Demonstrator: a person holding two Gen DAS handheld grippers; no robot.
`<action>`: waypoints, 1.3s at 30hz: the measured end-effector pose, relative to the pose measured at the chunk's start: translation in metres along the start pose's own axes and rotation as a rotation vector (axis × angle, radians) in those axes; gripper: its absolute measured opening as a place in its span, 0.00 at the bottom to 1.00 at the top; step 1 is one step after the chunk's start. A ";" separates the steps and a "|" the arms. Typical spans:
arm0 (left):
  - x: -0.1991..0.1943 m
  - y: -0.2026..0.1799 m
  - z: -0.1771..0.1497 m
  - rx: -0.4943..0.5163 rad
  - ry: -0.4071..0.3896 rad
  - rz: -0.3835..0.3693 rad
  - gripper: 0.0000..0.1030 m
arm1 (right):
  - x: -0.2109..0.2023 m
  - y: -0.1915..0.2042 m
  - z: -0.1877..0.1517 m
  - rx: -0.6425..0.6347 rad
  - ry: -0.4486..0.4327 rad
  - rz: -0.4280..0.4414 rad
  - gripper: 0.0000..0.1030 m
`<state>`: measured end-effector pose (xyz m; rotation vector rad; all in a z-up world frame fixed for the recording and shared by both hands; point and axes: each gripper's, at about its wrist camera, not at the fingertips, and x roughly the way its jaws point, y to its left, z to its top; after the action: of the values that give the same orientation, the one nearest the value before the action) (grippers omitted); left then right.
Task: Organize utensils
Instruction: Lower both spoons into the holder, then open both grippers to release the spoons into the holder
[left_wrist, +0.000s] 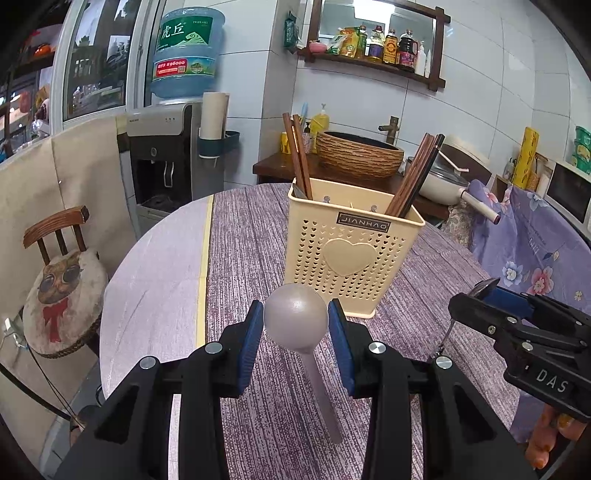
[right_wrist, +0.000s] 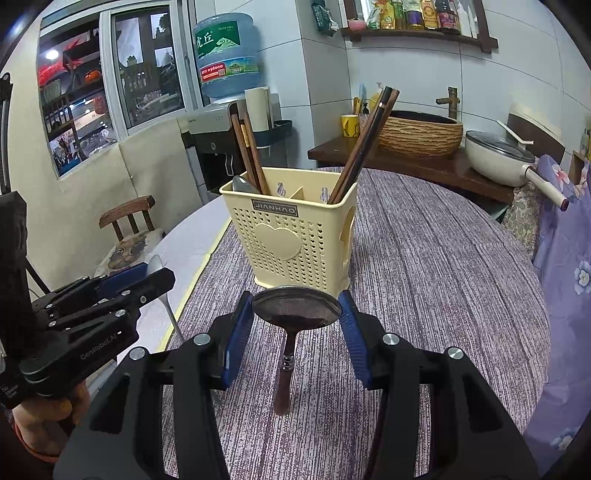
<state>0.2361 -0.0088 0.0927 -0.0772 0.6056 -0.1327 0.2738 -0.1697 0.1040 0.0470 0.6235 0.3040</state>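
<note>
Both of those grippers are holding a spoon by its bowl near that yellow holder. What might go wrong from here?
1. The left gripper pinches the plain silver spoon only across its rounded bowl, handle hanging, so it may swivel or slip.
2. The right gripper holds the dark-handled metal spoon the same way, with the same risk.
3. The cream perforated plastic utensil holder has brown wooden chopsticks leaning out; a spoon could knock them, or nudge the holder.

Even, fairly bright indoor light fills both views, casting only soft, faint shadows on the surface. Small highlights gleam on the spoon bowl and wall tiles. Strong fisheye bending curves the walls, and dark vignetting closes the corners. Focus stays sharp centrally, softening toward the edges.
</note>
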 end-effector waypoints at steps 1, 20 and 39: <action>0.000 0.000 0.002 -0.004 -0.003 -0.004 0.35 | -0.001 0.000 0.001 -0.002 -0.005 0.001 0.46; -0.022 -0.012 0.134 -0.027 -0.250 -0.040 0.35 | -0.056 0.007 0.123 -0.035 -0.256 0.003 0.46; 0.059 -0.027 0.118 0.046 -0.239 0.057 0.35 | 0.036 -0.006 0.123 -0.048 -0.272 -0.143 0.46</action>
<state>0.3487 -0.0398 0.1598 -0.0301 0.3653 -0.0804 0.3747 -0.1592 0.1825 -0.0031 0.3472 0.1697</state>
